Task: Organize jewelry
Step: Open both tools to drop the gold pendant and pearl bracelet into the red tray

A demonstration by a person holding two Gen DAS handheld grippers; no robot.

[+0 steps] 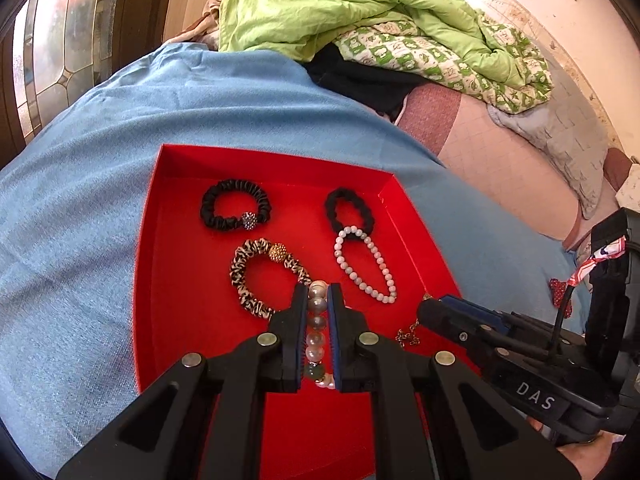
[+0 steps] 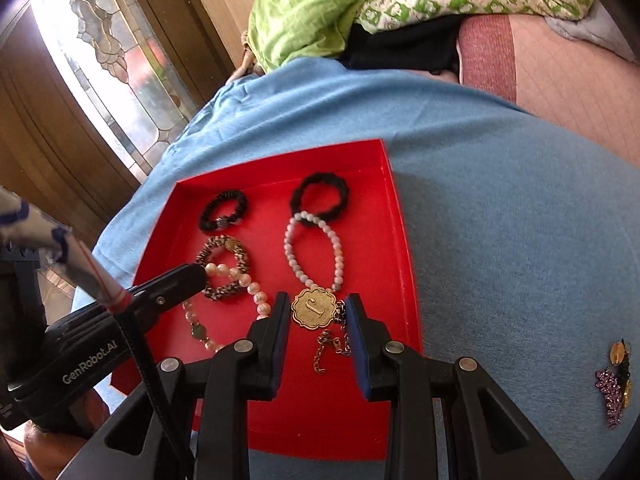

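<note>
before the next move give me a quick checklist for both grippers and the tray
1. Left gripper shut on pearl bracelet: ok.
2. Right gripper open around gold pendant: ok.
3. Pendant chain free of the right fingers: cannot tell.
4. Pearl bracelet clear of leopard scrunchie: not ok, they overlap.
5. All jewelry in red tray: not ok, brooches lie on the blue cloth.
</note>
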